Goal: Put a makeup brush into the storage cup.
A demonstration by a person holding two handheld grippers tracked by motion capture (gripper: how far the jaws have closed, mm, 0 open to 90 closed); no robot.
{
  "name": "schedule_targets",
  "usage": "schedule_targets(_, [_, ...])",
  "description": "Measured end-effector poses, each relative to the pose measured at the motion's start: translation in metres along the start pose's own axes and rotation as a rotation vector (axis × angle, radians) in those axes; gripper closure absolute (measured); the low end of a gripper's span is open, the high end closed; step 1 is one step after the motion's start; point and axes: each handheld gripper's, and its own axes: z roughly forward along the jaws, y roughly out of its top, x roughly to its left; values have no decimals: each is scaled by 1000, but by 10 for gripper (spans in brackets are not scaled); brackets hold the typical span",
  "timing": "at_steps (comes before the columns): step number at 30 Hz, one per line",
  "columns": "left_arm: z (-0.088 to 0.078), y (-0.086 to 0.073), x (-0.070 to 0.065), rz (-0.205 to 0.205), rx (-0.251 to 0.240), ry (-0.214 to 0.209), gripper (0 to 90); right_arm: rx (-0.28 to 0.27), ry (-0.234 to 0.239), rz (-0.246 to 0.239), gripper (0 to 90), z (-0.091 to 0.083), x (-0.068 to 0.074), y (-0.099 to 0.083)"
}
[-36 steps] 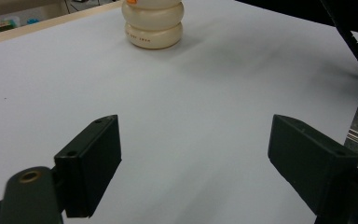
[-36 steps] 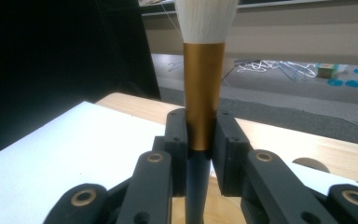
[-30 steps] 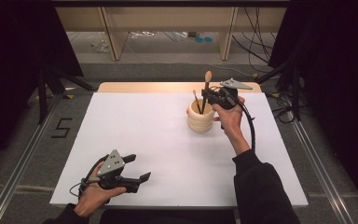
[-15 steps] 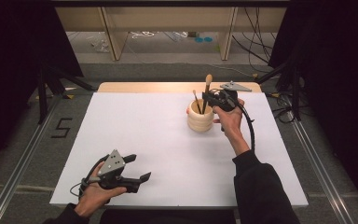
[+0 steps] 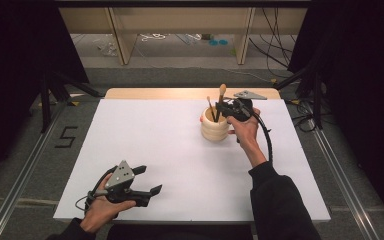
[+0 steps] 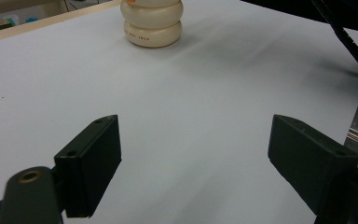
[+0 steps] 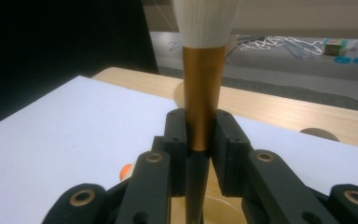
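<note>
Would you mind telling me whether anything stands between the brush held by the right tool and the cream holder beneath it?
Nothing visible does. The right tool is shut on the brush, which stands upright with its lower end pointing straight into the open mouth of the cream holder. Another thin brush leans inside at the left, clear of it.

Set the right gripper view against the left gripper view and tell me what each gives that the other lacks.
Right gripper view: the right hand-held gripper is shut on an upright brush, at its copper-coloured ferrule below pale bristles.

Left gripper view: the left hand-held gripper stands wide open above bare table, and the cream ribbed holder sits whole from the side, farther off.

Shared: the white table top and its wooden far edge.
</note>
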Motion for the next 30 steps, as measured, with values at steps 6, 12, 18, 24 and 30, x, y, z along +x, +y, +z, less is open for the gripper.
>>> schedule_targets(6, [0,0,0,1,1,0,170,15,-7,13,677,2,1,-1])
schedule_targets(12, [1,0,1,2,0,-6,170,14,-44,58,358,1,2,2])
schedule_targets(18, [0,0,0,14,4,1,170,-1,-77,76,262,-6,1,5])
schedule_targets(24, [0,0,0,-1,0,1,170,5,-74,86,255,-14,0,8])
schedule_targets(30, [0,0,0,0,-1,1,170,1,-62,77,245,-23,3,11])
